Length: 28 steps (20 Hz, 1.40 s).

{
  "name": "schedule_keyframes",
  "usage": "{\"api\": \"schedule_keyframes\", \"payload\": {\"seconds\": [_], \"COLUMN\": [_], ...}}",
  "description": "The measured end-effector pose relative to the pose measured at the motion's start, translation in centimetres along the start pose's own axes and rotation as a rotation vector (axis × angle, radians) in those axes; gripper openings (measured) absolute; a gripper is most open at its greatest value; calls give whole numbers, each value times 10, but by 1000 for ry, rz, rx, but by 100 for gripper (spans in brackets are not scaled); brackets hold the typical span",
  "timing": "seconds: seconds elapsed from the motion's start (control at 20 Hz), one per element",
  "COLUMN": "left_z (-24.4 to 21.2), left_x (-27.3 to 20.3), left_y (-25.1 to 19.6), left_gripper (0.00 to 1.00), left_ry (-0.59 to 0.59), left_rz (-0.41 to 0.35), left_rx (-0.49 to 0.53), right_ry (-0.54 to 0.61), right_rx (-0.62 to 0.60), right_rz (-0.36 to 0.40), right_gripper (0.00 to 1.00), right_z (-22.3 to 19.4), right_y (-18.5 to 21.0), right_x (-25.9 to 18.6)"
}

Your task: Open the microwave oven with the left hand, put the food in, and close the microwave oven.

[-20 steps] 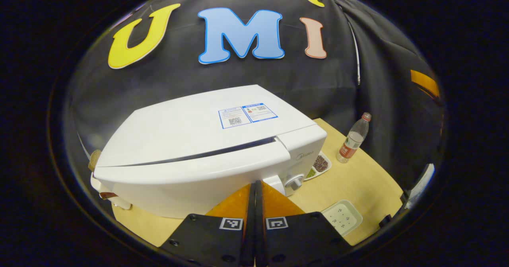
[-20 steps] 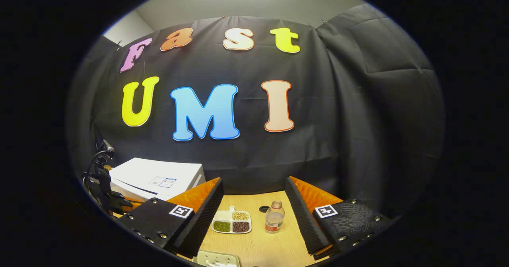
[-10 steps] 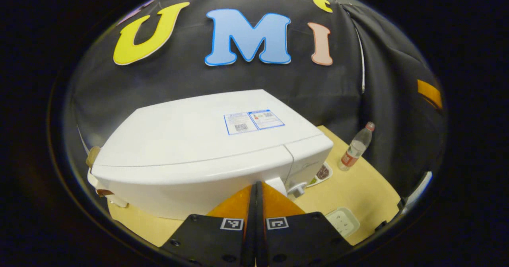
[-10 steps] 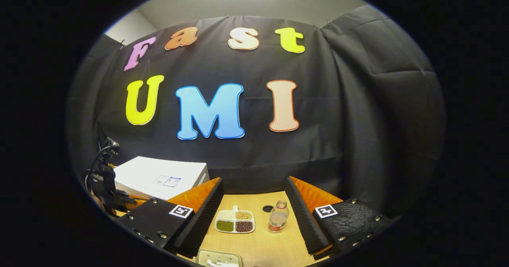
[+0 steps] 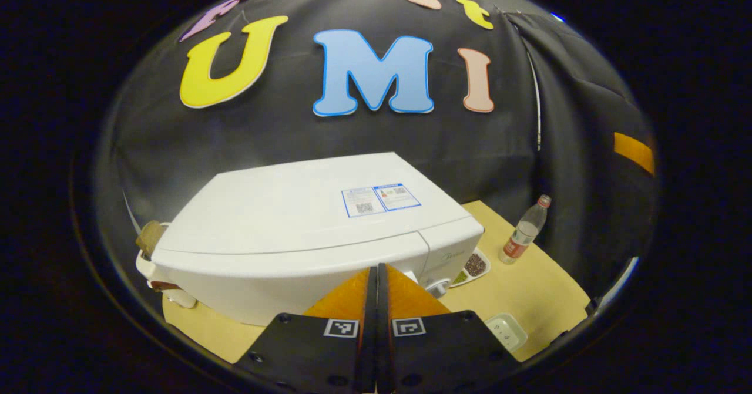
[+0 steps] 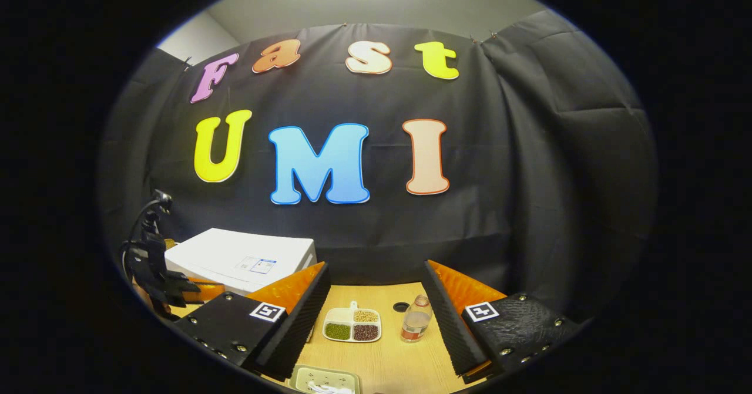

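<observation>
Left hand-held gripper (image 5: 376,276) together by microwave (image 5: 305,229) front edge; right hand-held gripper (image 6: 376,300) apart

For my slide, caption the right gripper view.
Open right gripper frames a food tray and bottle beside the microwave.

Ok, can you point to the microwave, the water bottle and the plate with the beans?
microwave oven (image 5: 305,206), left gripper view, its white top.
water bottle (image 6: 416,320), right gripper view, its label.
divided bean plate (image 6: 353,326), right gripper view, its middle divider.
</observation>
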<state>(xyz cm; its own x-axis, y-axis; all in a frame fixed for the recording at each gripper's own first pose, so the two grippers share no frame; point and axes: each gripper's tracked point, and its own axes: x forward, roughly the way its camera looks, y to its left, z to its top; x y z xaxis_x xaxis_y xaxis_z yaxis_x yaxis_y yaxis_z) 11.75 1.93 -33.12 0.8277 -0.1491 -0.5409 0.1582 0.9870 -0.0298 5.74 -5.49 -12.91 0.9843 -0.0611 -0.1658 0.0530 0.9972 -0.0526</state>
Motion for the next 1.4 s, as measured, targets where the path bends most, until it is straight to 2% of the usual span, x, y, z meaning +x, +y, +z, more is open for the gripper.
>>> {"api": "schedule_keyframes", "payload": {"seconds": [0.2,0.35,0.4,0.55,0.9,1.4], "left_z": [80,139,156,187,203,205], "left_x": [-72,-134,-154,-204,-279,-308], "left_y": [40,62,65,78,87,106], "left_gripper": [7,9,17,94,95,94], "left_ry": [-200,-328,-367,-415,-500,-550], "left_rz": [104,134,136,189,154,121], "left_rx": [-32,-33,-21,15,9,-13], "right_ry": [-37,-64,-79,-105,-159,-148], "right_rx": [-2,4,8,9,36,31], "right_rz": [47,71,80,96,97,68], "right_gripper": [95,96,95,95,95,95], "right_z": [25,56,69,101,135,133], "right_y": [29,54,62,87,130,152], "right_x": [-7,-11,-15,-28,-67,-89]}}
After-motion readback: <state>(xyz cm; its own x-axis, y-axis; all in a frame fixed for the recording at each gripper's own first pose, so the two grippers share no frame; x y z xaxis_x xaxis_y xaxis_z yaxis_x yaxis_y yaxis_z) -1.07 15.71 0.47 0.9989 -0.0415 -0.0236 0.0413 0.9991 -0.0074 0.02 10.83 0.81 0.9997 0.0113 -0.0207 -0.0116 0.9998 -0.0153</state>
